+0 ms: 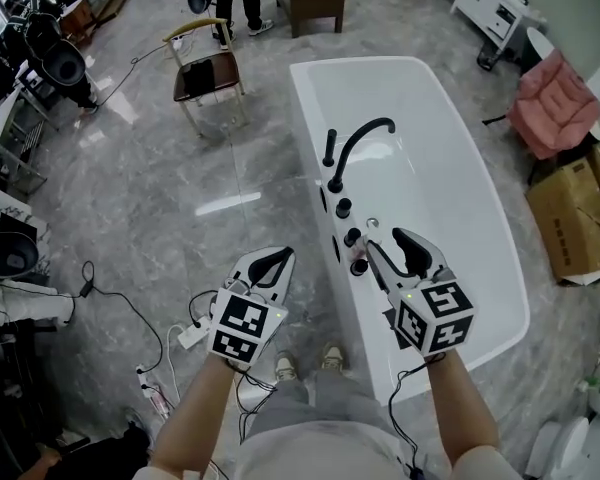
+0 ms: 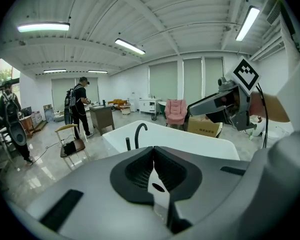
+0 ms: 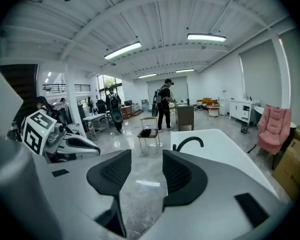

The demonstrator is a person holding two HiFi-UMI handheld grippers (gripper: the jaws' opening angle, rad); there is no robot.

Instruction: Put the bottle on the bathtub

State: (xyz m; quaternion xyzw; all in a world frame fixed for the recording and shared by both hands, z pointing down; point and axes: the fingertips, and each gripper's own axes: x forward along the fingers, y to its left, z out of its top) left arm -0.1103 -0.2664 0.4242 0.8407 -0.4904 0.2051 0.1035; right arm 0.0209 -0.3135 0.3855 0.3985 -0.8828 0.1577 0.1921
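Our left gripper (image 2: pixel 153 153) faces the bathtub (image 2: pixel 190 143).
Its jaws meet, empty; we see the black faucet (image 2: pixel 139 132) on the tub's far-left rim.

We hold our two bare forearms (image 1: pixel 458 405) out ahead of us, side by side and well apart, each ending in a tool that points forward and away from our body. Our left grey gripper (image 1: pixel 276 260), with black pads and a black-and-white marker cube, has its jaws pressed together. Our right grey gripper (image 1: pixel 393 251), of the same build, holds its jaws apart around an empty gap.
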